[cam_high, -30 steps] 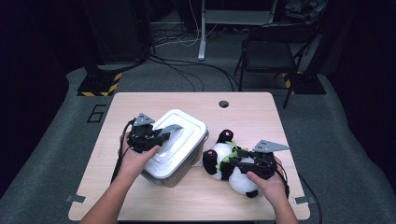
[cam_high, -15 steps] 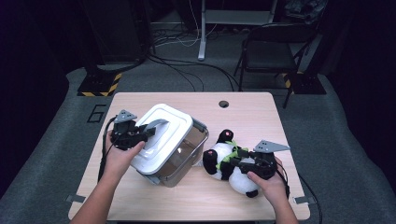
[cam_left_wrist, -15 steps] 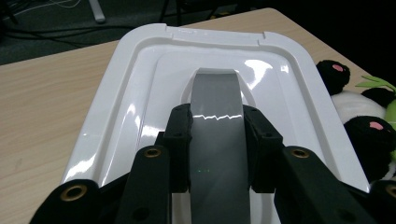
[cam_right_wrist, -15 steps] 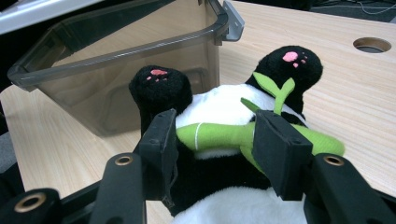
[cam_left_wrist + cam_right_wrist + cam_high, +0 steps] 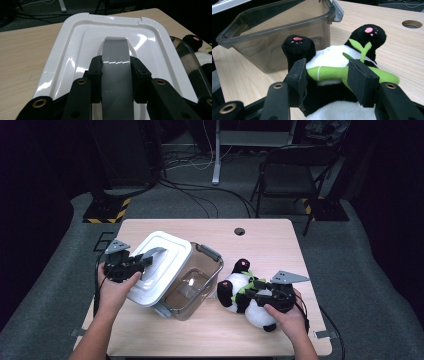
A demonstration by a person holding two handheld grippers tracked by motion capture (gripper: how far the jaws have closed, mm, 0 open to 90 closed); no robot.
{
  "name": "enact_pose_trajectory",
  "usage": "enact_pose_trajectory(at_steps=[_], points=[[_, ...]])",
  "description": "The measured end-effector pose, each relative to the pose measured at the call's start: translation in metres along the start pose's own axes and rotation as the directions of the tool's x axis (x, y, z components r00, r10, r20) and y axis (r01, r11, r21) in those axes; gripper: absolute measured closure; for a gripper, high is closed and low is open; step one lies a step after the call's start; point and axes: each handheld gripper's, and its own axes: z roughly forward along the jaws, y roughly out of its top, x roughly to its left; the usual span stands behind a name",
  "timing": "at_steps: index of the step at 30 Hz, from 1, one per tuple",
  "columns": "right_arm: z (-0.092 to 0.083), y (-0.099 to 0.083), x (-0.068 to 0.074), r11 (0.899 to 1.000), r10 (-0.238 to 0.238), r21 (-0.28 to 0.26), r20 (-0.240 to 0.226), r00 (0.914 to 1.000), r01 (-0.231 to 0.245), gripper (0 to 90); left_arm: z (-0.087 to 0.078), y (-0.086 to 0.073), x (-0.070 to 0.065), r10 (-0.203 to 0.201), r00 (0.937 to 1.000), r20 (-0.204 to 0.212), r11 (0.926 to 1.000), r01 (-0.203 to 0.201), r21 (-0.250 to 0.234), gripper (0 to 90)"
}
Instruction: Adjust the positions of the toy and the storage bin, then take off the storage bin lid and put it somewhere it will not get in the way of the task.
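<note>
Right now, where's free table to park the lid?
Free: the far strip of table left of the hole, and the near edge between the forearms. Crowded: the middle, where lid, open bin and panda sit close together.

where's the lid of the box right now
In the high view the white lid is at the table's left, tilted over the clear box's left edge, with the left gripper clamped on its grey handle.

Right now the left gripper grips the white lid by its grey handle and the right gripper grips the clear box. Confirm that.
Not quite. The right gripper grips the plush panda at its green bamboo, not the clear box; the right gripper view shows this. The left gripper does grip the white lid by its grey handle.
</note>
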Motion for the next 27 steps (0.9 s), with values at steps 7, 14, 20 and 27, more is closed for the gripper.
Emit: enact_pose_trajectory(at_steps=[7,14,20,27], points=[[0.001,0.0,0.0,1.0,0.003,0.005,-0.001,1.0,-0.003,48.9,-0.011,-0.007,0.02,-0.028,0.9991,-0.033,0.9996,0.028,-0.011,66.7],[0.001,0.0,0.001,1.0,-0.002,0.006,0.006,1.0,0.002,48.0,-0.024,-0.014,0.04,-0.057,0.9953,-0.078,0.998,0.055,-0.03,66.8],[0.003,0.001,0.001,1.0,0.0,0.006,0.01,1.0,0.0,47.7,-0.031,-0.025,0.055,-0.081,0.9903,-0.113,0.9965,0.077,-0.033,66.7],[0.003,0.0,0.001,1.0,0.0,0.002,0.013,0.9999,0.0,47.7,-0.033,-0.038,0.07,-0.091,0.9809,-0.172,0.9959,0.088,-0.024,66.7]])
